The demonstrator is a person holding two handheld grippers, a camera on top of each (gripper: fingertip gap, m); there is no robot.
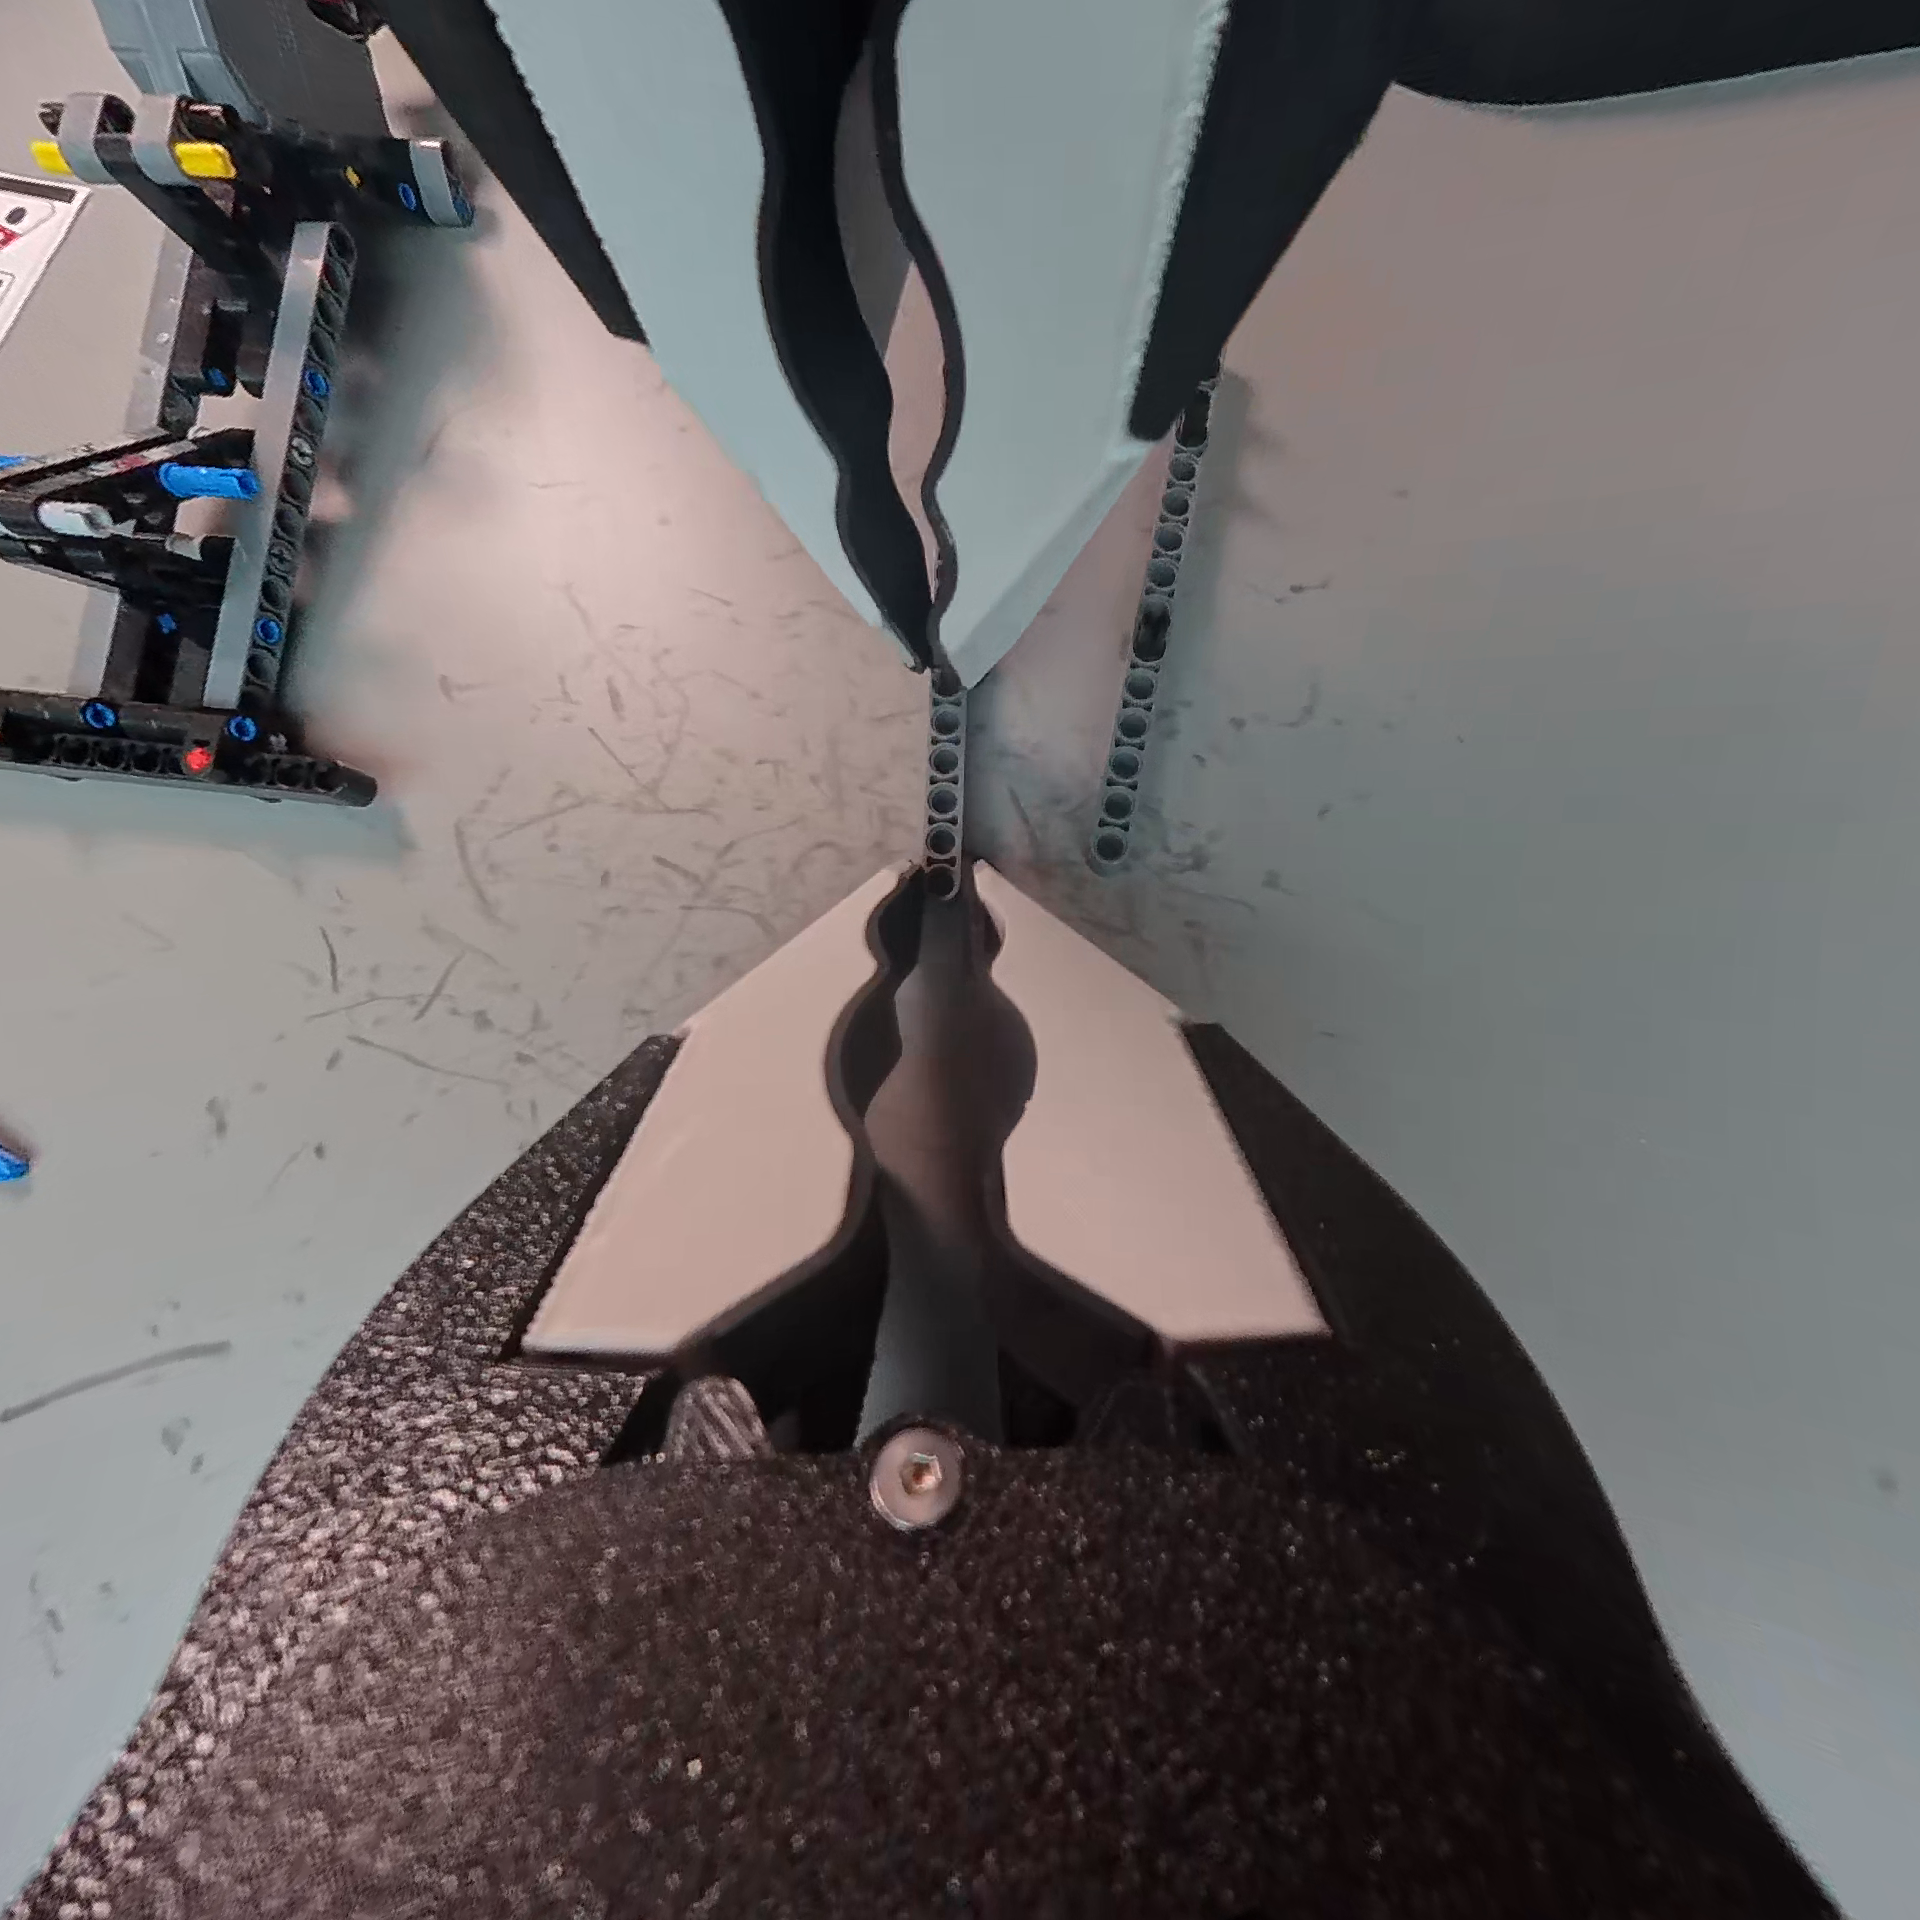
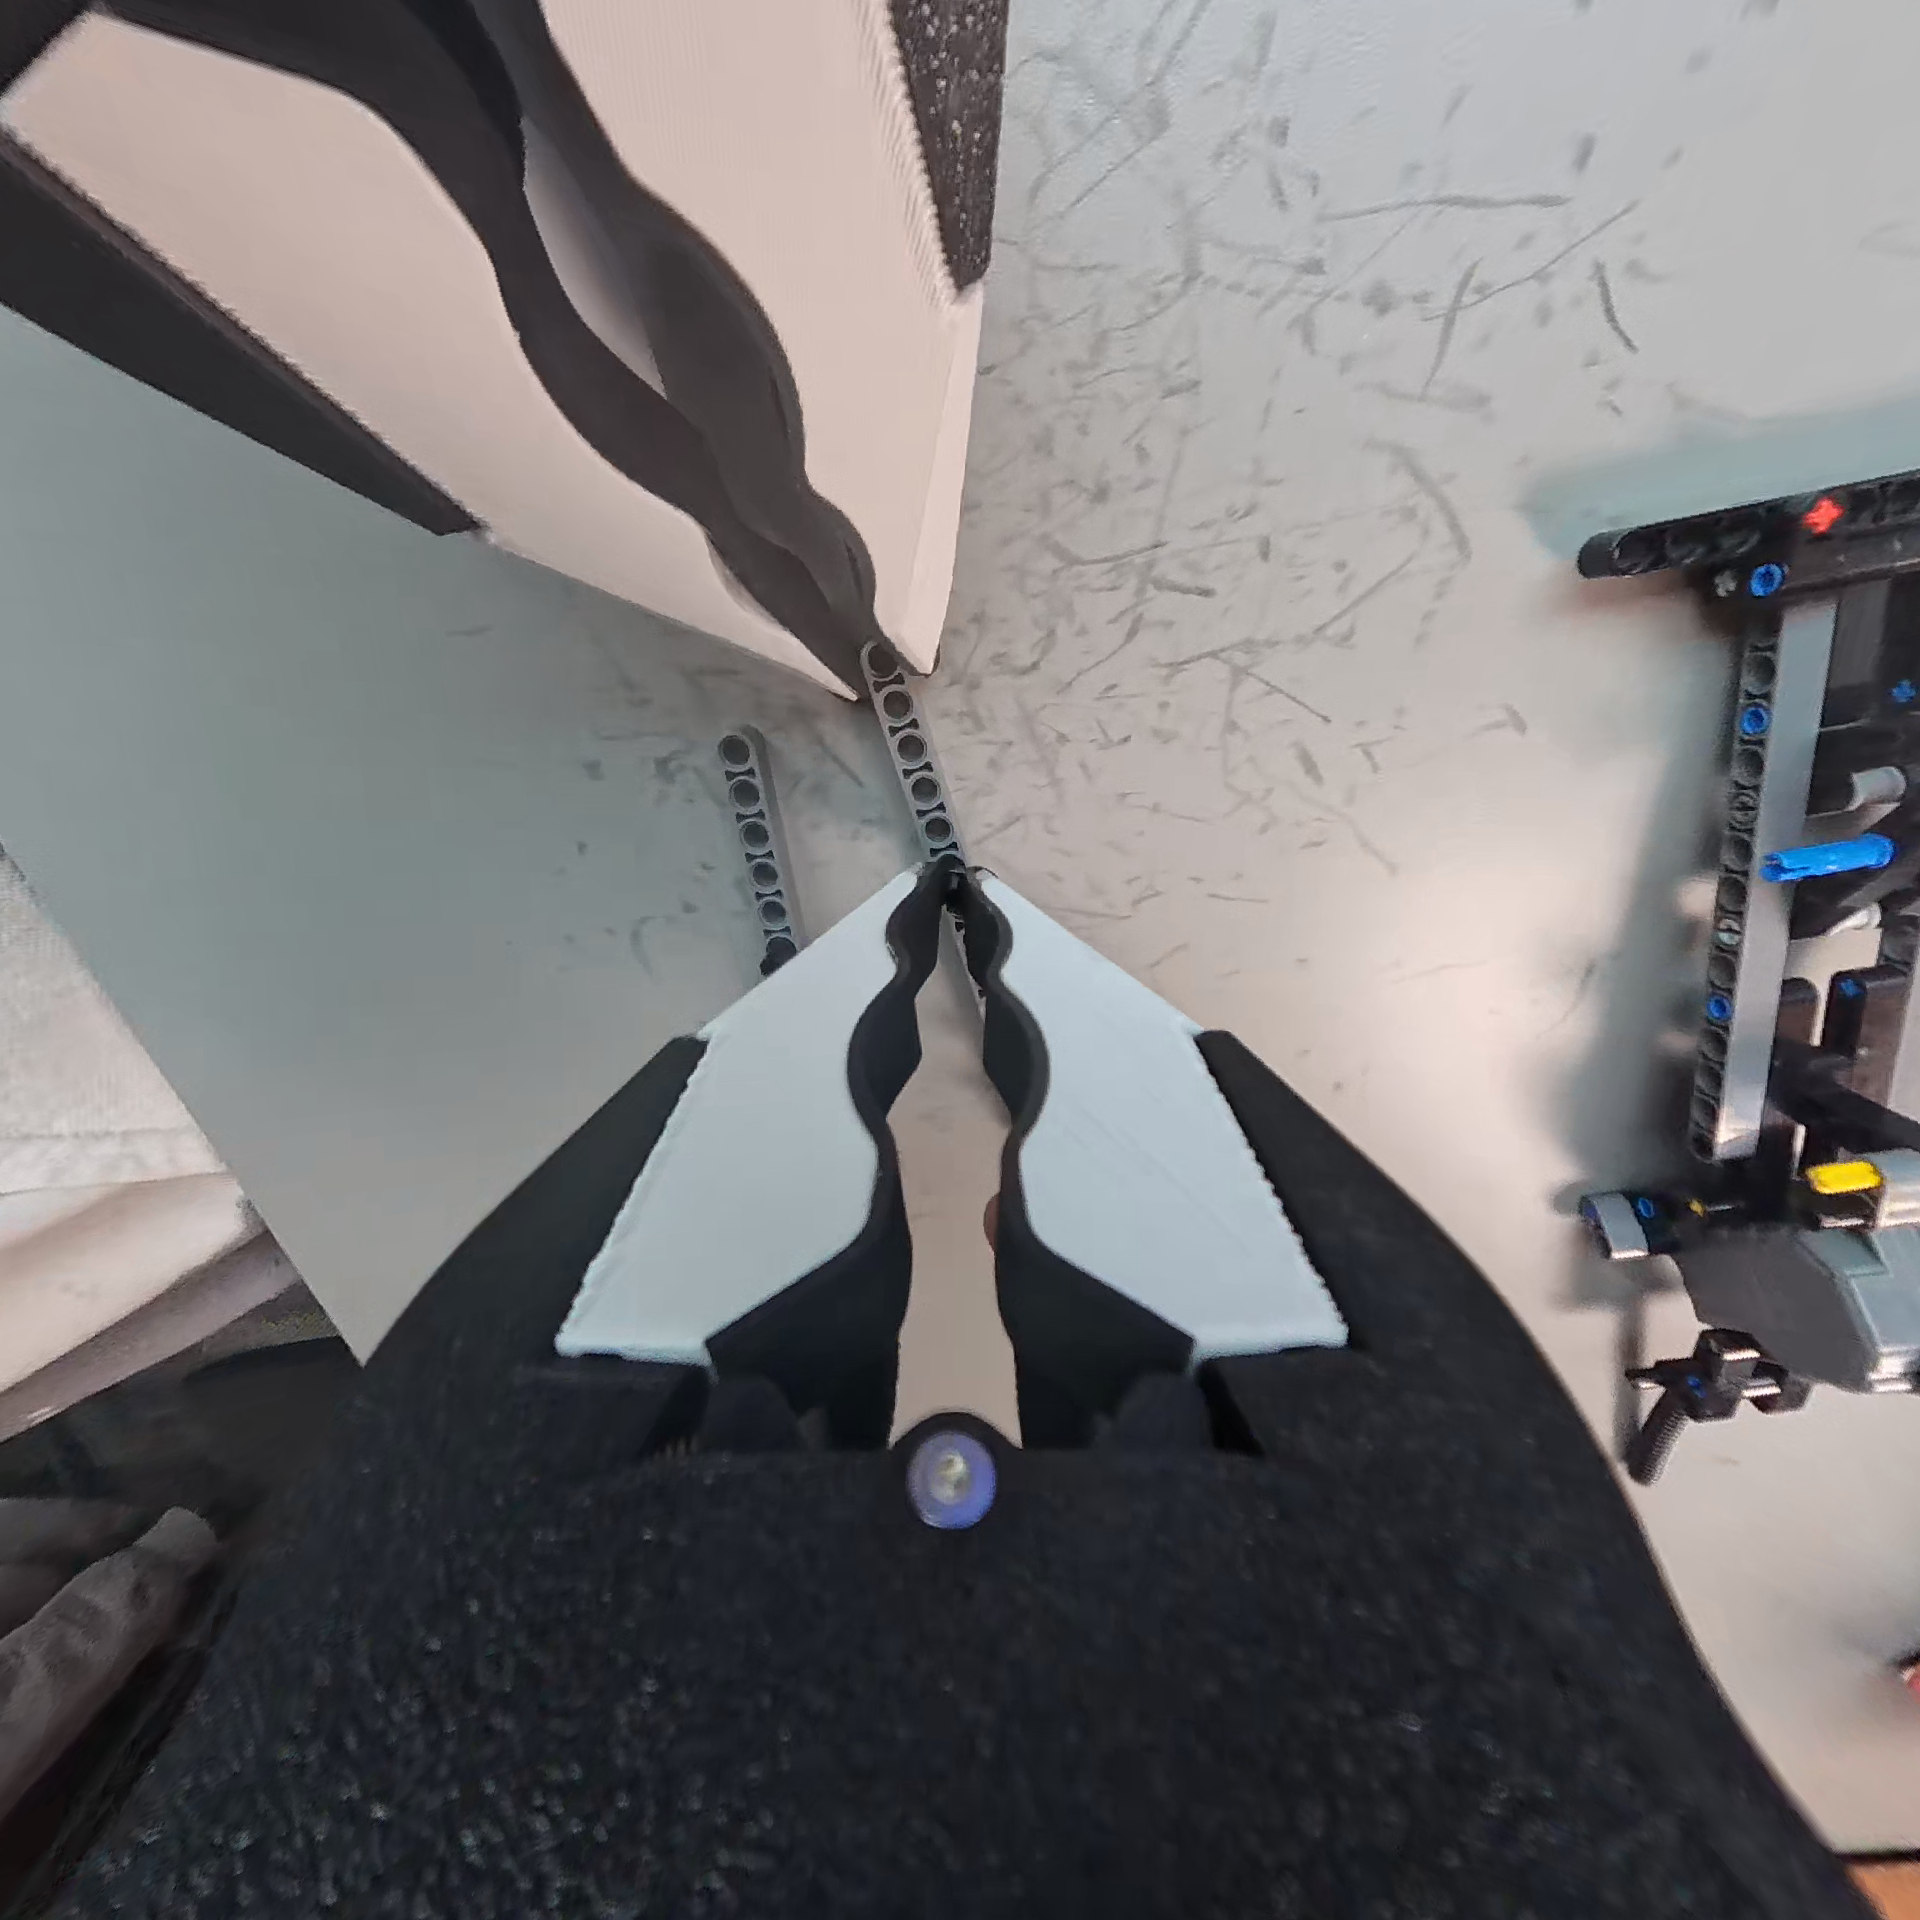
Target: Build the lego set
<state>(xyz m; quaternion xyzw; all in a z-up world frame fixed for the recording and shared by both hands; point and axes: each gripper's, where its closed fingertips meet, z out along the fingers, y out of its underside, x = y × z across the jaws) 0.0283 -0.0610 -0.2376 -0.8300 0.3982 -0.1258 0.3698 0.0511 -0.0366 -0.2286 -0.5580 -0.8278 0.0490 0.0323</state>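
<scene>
A grey beam with a row of holes (image 1: 944, 779) is held off the table between both grippers, end to end. My left gripper (image 1: 945, 883) is shut on its near end in the left wrist view. My right gripper (image 1: 938, 665) comes in from the top and is shut on the far end. In the right wrist view my right gripper (image 2: 951, 878) pinches the grey beam (image 2: 914, 769), and my left gripper (image 2: 883, 649) holds the other end. A second grey beam (image 1: 1148, 665) (image 2: 758, 852) lies flat on the table beside it. The partly built black and grey lego frame (image 1: 208, 468) (image 2: 1787, 883) lies off to the side.
The table (image 1: 623, 1039) is grey and scratched. A grey box-shaped part (image 1: 260, 62) (image 2: 1787, 1299) sits at the frame's end. A sticker sheet (image 1: 31, 229) lies at the far left. A small blue piece (image 1: 10, 1164) shows at the left edge. The table's edge (image 2: 260, 1195) runs at lower left. Across from one pair of fingers to the other is roughly 4 centimetres.
</scene>
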